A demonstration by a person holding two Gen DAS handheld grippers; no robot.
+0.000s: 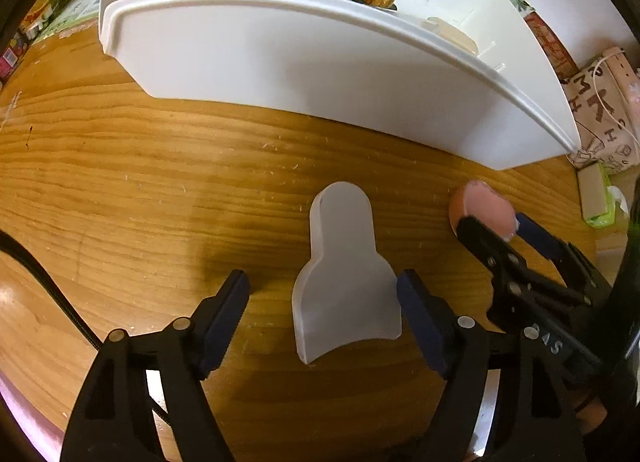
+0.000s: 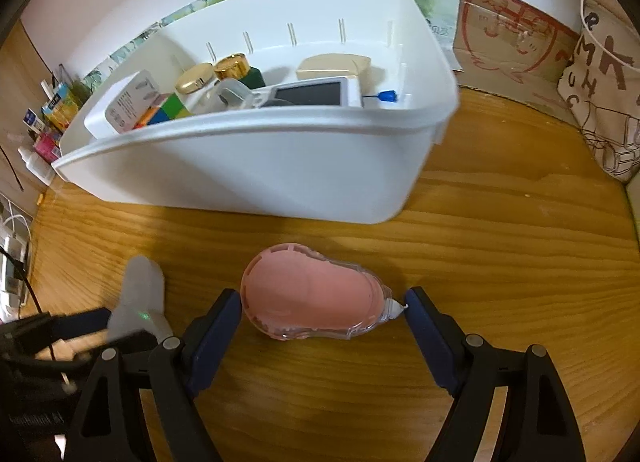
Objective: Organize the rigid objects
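A white plastic scoop-shaped piece (image 1: pixel 342 274) lies on the wooden table between my left gripper's (image 1: pixel 324 294) open fingers; the right finger (image 1: pixel 416 302) is at its edge. A pink correction-tape dispenser (image 2: pixel 314 294) lies on the table between my right gripper's (image 2: pixel 322 306) open fingers, close to both pads. In the left wrist view the pink dispenser (image 1: pixel 482 208) shows at the right with the right gripper (image 1: pixel 496 230) around it. In the right wrist view the white piece (image 2: pixel 140 302) shows at the left. The white storage bin (image 2: pixel 260 166) stands behind both.
The bin (image 1: pixel 304 74) holds a white charger (image 2: pixel 128 102), a puzzle cube (image 2: pixel 168 112), gold-capped bottles (image 2: pixel 230 66), a beige case (image 2: pixel 334 64) and a device with a screen (image 2: pixel 308 94). A printed cloth bag (image 2: pixel 604 74) stands at right. Small bottles and cables (image 2: pixel 36 134) crowd the left edge.
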